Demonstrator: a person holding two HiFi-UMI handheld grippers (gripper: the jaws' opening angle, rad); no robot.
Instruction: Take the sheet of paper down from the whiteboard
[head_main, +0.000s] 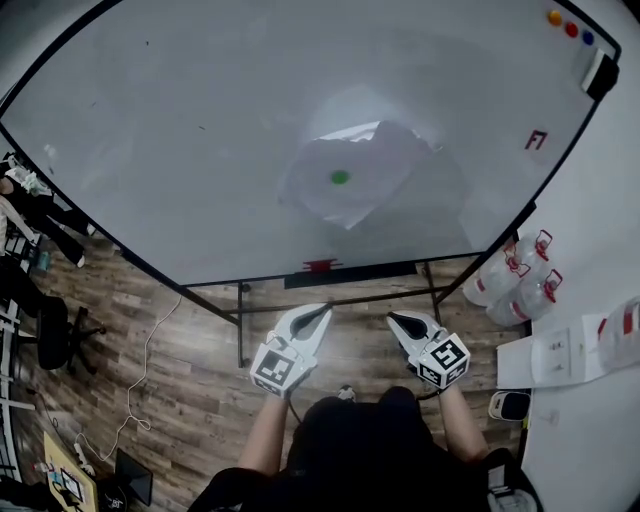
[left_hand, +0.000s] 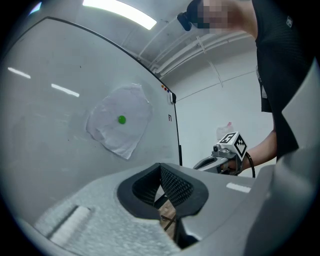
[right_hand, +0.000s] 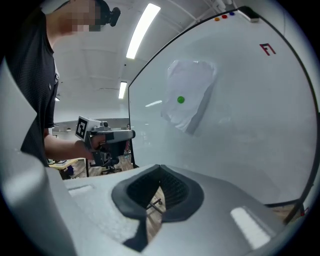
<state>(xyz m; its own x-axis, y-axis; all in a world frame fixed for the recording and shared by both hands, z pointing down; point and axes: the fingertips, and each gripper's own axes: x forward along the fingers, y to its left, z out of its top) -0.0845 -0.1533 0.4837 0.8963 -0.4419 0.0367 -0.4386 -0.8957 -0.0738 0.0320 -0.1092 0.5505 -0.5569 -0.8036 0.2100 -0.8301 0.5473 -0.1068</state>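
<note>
**Sheet of paper** (head_main: 345, 180): white and creased, pinned near the middle of the whiteboard (head_main: 170, 140) by a single green magnet (head_main: 340, 177). Lower corner loose, curling off the surface. Not yet touched.

**Left gripper** (head_main: 318, 315): held level below the board's lower edge, well apart from the sheet. Fingers pressed together, nothing between them.

**Right gripper** (head_main: 400, 322): near the left one, tipped slightly downward. Fingers likewise closed and empty.

**Spare magnets** (head_main: 570, 28): orange, red and blue, at the board's top corner, beside an eraser (head_main: 600, 72).

**Step in hand, by judgement:** approach only, removal not begun.

**Next move, by judgement:** raise both grippers toward the sheet and spread one pair of fingers. Then pinch the loose corner or lift off the magnet, steadying the paper with the other gripper against a drop or a tear.
</note>
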